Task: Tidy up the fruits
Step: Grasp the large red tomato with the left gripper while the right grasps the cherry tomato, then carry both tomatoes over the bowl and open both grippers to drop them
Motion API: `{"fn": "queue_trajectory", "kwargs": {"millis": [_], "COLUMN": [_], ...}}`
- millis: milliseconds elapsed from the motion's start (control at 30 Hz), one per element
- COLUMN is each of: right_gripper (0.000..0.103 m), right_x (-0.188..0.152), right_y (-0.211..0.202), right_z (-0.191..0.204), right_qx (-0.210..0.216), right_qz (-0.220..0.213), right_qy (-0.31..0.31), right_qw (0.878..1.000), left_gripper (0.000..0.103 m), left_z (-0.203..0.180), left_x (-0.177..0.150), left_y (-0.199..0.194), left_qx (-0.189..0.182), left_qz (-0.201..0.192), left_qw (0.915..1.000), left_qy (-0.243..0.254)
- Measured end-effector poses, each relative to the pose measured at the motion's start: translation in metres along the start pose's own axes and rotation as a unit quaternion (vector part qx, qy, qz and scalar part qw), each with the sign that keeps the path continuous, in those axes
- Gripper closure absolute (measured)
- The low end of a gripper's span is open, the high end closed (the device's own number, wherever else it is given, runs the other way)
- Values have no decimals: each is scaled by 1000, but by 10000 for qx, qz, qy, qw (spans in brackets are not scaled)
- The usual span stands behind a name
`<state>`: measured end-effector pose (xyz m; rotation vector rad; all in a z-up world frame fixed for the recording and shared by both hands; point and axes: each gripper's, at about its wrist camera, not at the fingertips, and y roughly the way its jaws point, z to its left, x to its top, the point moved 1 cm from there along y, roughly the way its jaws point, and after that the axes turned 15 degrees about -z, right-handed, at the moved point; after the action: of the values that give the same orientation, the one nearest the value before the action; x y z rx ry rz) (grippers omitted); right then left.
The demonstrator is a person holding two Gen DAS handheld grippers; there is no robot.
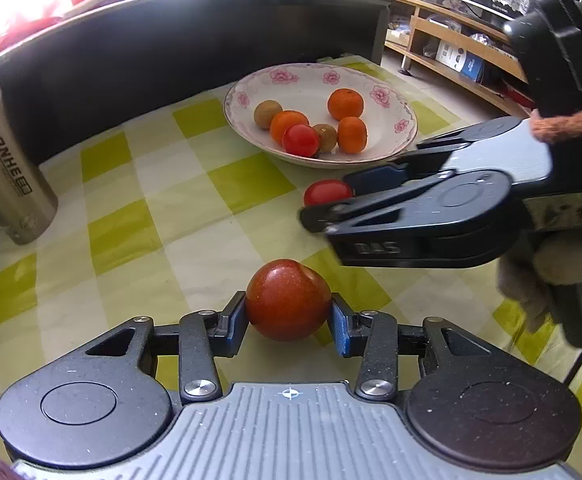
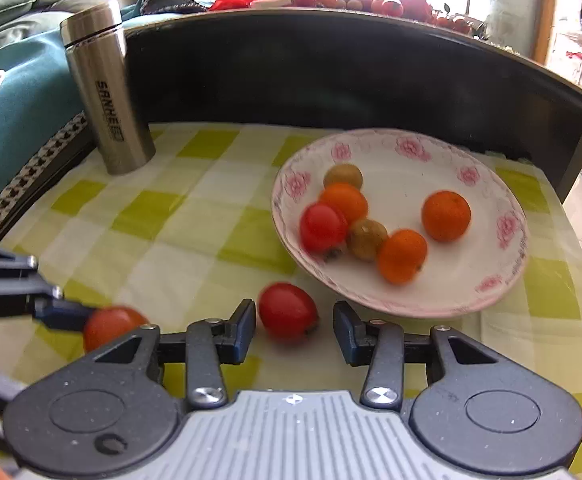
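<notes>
The floral bowl [image 2: 507, 224] holds six small fruits (oranges, tomato, longans); left gripper [image 1: 289, 316] clamps a red fruit [image 1: 288, 299], right gripper [image 2: 295, 330] gapes.

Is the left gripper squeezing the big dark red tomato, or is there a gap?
Touching. In the left wrist view, both blue pads of the left gripper press against the sides of the big dark red tomato, with no gap showing.

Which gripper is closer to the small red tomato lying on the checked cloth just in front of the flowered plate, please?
Right. The right gripper brackets the small red tomato between its open fingers. The left gripper sits farther back, closed on a larger dark red fruit.
</notes>
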<state>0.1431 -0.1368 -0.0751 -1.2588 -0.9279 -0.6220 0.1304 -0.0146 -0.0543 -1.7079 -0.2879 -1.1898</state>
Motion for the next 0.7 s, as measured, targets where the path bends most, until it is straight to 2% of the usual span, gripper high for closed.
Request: {"fn": "queue_trajectory", "kwargs": {"millis": [67,100,267,400,467,633,700], "right_gripper": [59,66,67,67,67,66,66], "right_x": [2,2,-4,-5,-12,-37,-39], "right_y": [3,2,-23,-59,-77,-93,-94], "right_z": [6,10,9,-8,-13,-17,-12], "right_qx": [-152,-280,-376,-532,-649,-792,-763], "right_qz": [34,65,334,537,615,684,576], "right_qy": [-94,-181,-214,90,54,162,-74], "right_qw": [9998,9994,9985,9971,9960,9944,9954], "left_gripper": [52,52,52,52,53,51,51], "left_z": [0,-1,-8,-21,-28,-47,-53], "left_x": [0,1,2,-3,-6,-22,-26], "left_y": [-1,-1,-4,-6,-7,-5,-8], "left_qx": [-11,-15,-125,-285,-404,-471,-421], "left_qz": [25,22,-54,-91,-102,-155,-327], "left_qw": [10000,10000,9999,9995,9991,9979,9966], "left_qy": [-32,-20,13,94,123,425,632]}}
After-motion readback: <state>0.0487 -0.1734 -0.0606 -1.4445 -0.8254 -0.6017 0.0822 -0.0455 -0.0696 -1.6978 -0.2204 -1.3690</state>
